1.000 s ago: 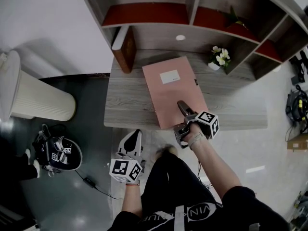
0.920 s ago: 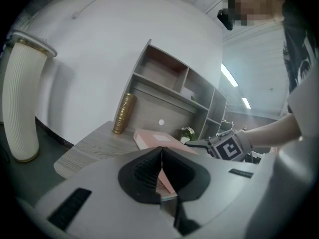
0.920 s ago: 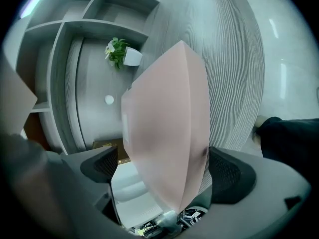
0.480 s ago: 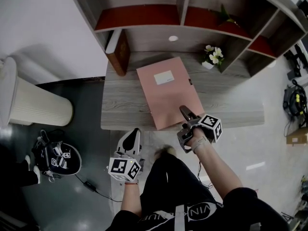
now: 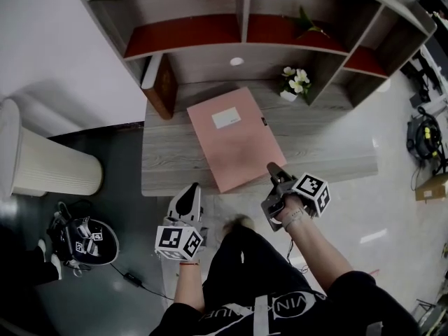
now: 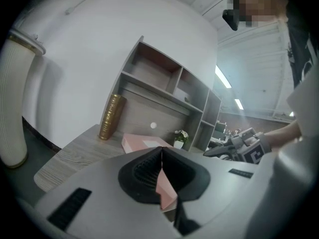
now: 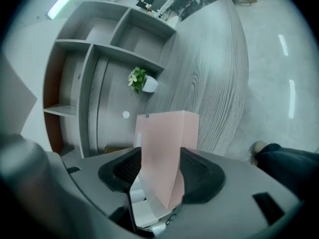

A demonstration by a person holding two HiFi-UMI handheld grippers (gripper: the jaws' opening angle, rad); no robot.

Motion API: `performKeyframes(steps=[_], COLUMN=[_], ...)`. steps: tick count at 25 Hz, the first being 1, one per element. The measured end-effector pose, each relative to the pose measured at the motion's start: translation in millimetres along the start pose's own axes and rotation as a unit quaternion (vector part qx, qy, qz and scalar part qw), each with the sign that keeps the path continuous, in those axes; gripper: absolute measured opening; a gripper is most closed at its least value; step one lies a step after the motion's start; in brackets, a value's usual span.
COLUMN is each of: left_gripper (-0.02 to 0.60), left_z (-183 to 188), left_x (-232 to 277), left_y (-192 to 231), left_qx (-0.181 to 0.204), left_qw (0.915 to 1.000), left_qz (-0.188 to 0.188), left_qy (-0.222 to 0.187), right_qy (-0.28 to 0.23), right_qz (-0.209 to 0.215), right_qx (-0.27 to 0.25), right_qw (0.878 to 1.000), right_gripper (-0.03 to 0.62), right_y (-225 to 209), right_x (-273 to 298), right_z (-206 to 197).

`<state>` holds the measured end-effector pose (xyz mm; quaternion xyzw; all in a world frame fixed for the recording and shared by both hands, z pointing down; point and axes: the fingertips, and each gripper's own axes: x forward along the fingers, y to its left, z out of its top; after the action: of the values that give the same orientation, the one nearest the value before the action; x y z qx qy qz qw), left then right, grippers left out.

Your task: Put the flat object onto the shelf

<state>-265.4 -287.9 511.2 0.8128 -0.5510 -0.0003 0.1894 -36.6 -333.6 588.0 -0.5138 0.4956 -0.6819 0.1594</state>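
A flat pink folder (image 5: 234,137) with a white label lies slantwise on the grey wooden desk (image 5: 168,161), its near corner at the front edge. My right gripper (image 5: 271,169) is at the folder's near right corner. Its jaws are closing, and in the right gripper view the folder (image 7: 167,133) stands between the pads (image 7: 199,171) and fills the gap. My left gripper (image 5: 190,190) hangs in front of the desk, left of the folder, shut and holding nothing. The shelf unit (image 5: 238,42) rises behind the desk.
A brown book (image 5: 162,86) leans at the desk's back left. A small white flower pot (image 5: 292,82) stands at the back right. A white ribbed bin (image 5: 42,163) and a dark device (image 5: 80,233) are on the floor to the left.
The right gripper's jaws have come together on the folder's near corner. The view has shifted, so the desk and shelf sit further left and more of the shelf shows.
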Motion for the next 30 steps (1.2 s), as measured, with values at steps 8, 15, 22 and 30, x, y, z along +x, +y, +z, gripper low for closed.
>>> performKeyframes(steps=[8, 15, 22, 30], left_gripper=[0.006, 0.006, 0.006, 0.006], left_z=[14.5, 28.8, 42.7, 60.0], left_x=[6.1, 6.9, 1.4, -9.4], left_y=[3.8, 8.3, 17.2, 27.7], left_qx=[0.015, 0.025, 0.039, 0.054], left_qw=[0.9999, 0.9996, 0.9986, 0.9963], left_qz=[0.0, 0.007, 0.024, 0.051], left_qy=[-0.006, -0.015, -0.025, -0.044], right_qy=[-0.041, -0.041, -0.057, -0.086], right_qz=[0.047, 0.058, 0.074, 0.091], right_qx=[-0.071, -0.237, -0.387, -0.499], right_qw=[0.996, 0.969, 0.917, 0.858], right_gripper=[0.112, 0.012, 0.01, 0.009], right_y=[31.1, 62.0, 92.1, 110.4], right_x=[-9.4, -12.6, -16.8, -28.6], right_z=[28.8, 31.2, 30.0, 37.1])
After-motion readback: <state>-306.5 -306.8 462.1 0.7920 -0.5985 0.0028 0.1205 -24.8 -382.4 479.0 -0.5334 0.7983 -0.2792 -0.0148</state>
